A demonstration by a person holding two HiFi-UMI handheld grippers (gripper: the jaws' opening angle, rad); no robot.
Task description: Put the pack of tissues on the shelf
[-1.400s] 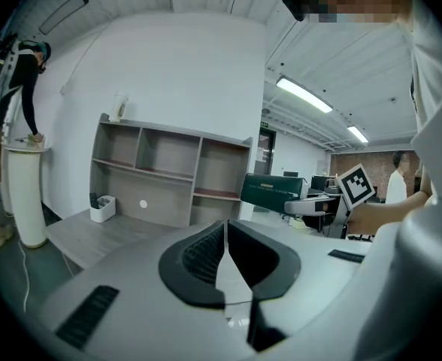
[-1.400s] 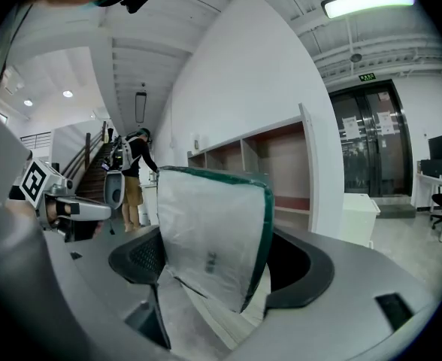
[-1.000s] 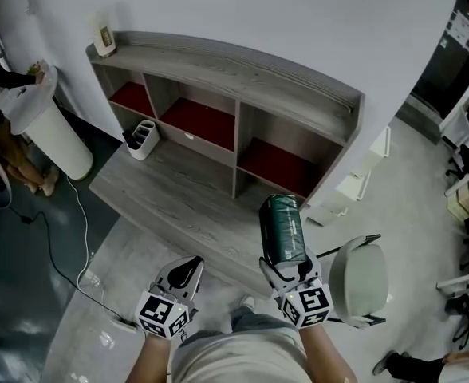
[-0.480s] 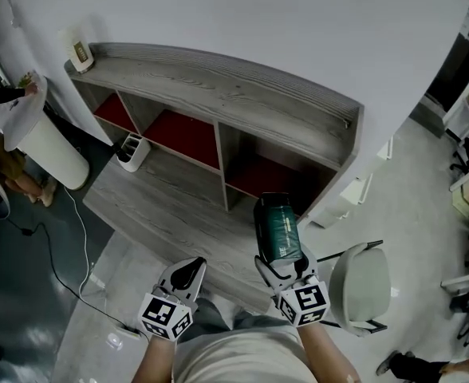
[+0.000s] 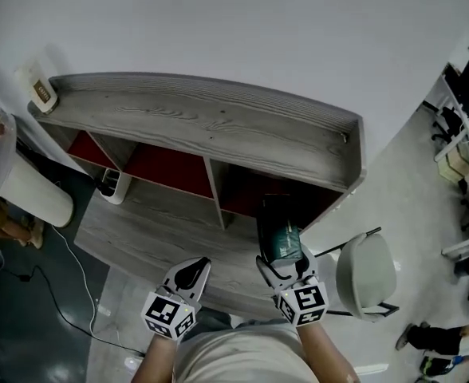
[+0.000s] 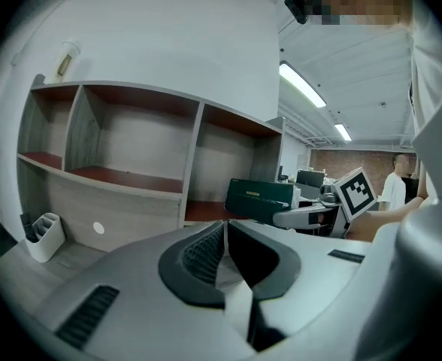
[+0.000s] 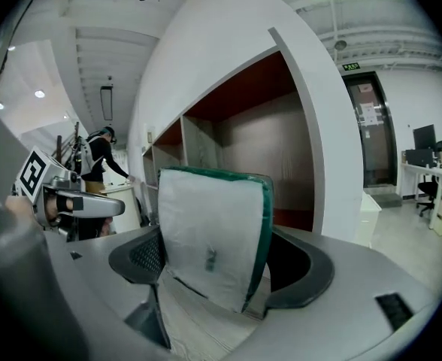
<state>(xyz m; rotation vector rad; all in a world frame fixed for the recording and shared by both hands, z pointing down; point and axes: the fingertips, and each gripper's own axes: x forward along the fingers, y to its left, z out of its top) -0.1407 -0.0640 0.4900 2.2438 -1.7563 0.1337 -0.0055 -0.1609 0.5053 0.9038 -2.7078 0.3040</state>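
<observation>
A dark green pack of tissues (image 5: pixel 281 231) stands upright in my right gripper (image 5: pixel 286 263), which is shut on its lower end. In the right gripper view the pack (image 7: pixel 215 230) fills the gap between the jaws, with its white end facing the camera. It hangs just in front of the rightmost compartment (image 5: pixel 254 194) of the grey wooden shelf (image 5: pixel 202 122). My left gripper (image 5: pixel 193 266) is beside it on the left, shut and empty, over the shelf's lower ledge (image 5: pixel 147 230). From the left gripper (image 6: pixel 225 228) view, the pack (image 6: pixel 260 198) shows to the right.
A white caddy (image 5: pixel 108 184) stands on the ledge at the left. A small box (image 5: pixel 40 92) rests on the shelf top's left end. A white bin (image 5: pixel 23 194) and a cable lie left; a chair (image 5: pixel 368 274) is close on the right. A person's legs (image 5: pixel 434 340) show at lower right.
I have come closer to the shelf. The right gripper has carried the pack forward, up to the opening of the right compartment. The left gripper has kept its place beside it, still shut.
</observation>
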